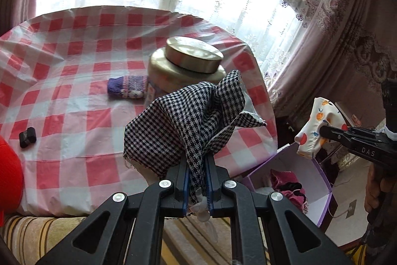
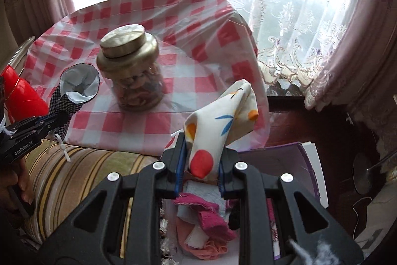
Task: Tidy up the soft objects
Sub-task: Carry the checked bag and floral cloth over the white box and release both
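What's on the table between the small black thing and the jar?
A purple knitted sock lies by the jar; otherwise bare checked tablecloth from the black object, seen in the left wrist view.

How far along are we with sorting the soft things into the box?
Done: pink cloths already lie in the purple box. In hand: left tool grips the houndstooth cloth; right tool grips the fruit-print cloth. Left: the knitted purple item on the table.

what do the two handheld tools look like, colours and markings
Both are black plastic scissor-linkage frames with silver round rivets and blue pads lining the fingers. The left tool has white "GenRobot.AI" lettering on its side and a white zip tie. The right tool shows white letters "DAS" in the left view.
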`<state>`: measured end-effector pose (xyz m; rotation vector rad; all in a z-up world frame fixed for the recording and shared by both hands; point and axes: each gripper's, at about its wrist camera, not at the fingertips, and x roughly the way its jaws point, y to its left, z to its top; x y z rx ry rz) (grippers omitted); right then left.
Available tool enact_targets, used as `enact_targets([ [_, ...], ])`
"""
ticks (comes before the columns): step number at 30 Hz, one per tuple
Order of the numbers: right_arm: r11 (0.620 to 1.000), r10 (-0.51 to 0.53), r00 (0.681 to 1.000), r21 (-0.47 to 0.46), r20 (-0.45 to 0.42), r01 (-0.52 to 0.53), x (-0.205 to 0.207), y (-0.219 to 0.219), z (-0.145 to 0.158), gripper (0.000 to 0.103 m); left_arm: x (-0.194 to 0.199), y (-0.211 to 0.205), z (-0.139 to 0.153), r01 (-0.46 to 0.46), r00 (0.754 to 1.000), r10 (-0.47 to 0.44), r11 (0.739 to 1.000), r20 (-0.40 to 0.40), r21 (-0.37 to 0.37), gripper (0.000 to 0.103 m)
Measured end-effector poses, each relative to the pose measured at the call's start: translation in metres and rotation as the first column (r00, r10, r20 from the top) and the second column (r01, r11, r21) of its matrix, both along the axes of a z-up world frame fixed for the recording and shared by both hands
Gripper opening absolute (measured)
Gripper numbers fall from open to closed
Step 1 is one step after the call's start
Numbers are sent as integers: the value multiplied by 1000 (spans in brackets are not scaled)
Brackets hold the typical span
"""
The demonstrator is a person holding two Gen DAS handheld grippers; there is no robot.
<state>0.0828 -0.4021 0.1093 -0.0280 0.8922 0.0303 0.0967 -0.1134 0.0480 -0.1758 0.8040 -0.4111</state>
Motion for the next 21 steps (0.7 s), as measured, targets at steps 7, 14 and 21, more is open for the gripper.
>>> enact_targets([
  [7, 991, -128, 992, 26, -1, 128, -22, -51, -6, 26, -12, -57, 6, 137, 991, -137, 990, -1, 29, 11],
  [14, 978, -206, 979, 33, 9, 205, -36, -83, -7, 30, -20, -116, 8, 279, 960, -279, 958, -10, 63, 12],
  [21, 963, -267, 964, 51, 13, 266, -44, -108, -9, 37, -23, -163, 8, 378, 926, -378, 923, -19, 65, 13],
])
